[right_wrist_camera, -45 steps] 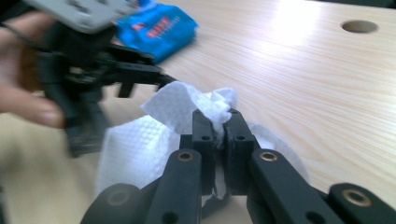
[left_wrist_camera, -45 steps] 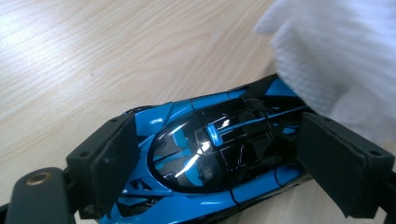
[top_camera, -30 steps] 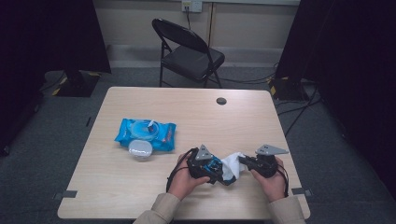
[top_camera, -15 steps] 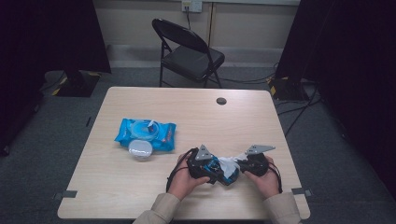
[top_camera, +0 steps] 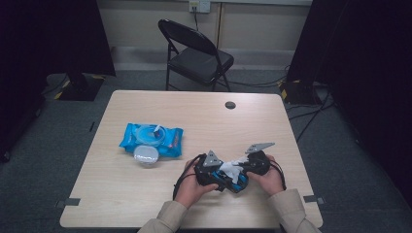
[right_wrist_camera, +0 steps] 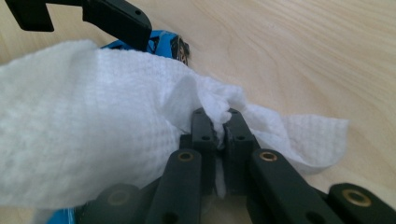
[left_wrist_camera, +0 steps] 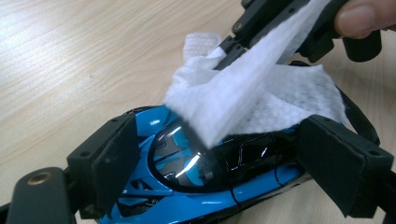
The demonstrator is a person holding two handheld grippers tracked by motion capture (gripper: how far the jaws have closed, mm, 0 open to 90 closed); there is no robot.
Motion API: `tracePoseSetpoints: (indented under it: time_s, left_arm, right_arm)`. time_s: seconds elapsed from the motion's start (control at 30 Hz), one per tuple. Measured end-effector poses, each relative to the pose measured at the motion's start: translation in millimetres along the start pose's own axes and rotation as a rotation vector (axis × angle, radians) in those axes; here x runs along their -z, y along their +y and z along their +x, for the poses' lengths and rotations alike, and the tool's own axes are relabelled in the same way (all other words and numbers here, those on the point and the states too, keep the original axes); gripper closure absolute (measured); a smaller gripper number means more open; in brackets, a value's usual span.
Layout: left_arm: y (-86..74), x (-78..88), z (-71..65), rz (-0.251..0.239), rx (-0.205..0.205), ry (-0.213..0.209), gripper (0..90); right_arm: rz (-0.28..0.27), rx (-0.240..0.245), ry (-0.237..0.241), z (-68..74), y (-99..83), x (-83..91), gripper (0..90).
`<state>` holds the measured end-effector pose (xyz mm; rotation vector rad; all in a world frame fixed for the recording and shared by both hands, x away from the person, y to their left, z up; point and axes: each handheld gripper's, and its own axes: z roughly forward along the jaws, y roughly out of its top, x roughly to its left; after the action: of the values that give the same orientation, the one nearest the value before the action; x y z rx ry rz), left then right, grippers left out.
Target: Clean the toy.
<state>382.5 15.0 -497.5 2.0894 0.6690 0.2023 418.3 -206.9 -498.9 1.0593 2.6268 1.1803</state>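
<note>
Toy car (left_wrist_camera: 196,186), blue with a glossy black cabin: sitting at the near edge of the table (top_camera: 204,116), right of centre, clamped between the pads of the left gripper (top_camera: 216,178), whose jaws are standing wide and pressing on the car's two ends. In the left gripper view, one pad is bearing on the left end and the other on the right.

White wipe (right_wrist_camera: 93,154): lying draped over the car's roof, pinched in the right gripper (right_wrist_camera: 219,135), whose jaws are closed almost together with the cloth bunched between the tips. In the left gripper view, the wipe (left_wrist_camera: 261,93) is hanging from that gripper over the cabin glass.

Right gripper (top_camera: 248,167): sitting just right of the left one in the high view, both in the person's hands.

Blue wipes packet (top_camera: 153,139): lying on the left half of the table, well apart from the car, with a sheet poking from its opening.

Round white lid or cup (top_camera: 145,155): sitting against the packet's near edge.

Folding chair (top_camera: 197,53): standing beyond the far edge of the table.
</note>
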Motion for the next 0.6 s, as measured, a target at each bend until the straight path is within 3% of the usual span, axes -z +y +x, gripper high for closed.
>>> tracePoseSetpoints:
  time_s: [0.33, 0.6]
  left_arm:
    - [-0.1, 0.5, 1.1, 0.001, -0.003, -0.002, 13.3]
    - [-1.1, 0.6, 1.2, -0.008, -0.004, -0.006, 13.8]
  right_arm:
    - [0.045, 0.029, 0.008, -0.3, 16.9, -11.5, 85.8]
    - [-0.002, 0.001, 0.012, -0.9, 19.8, -20.1, 85.2]
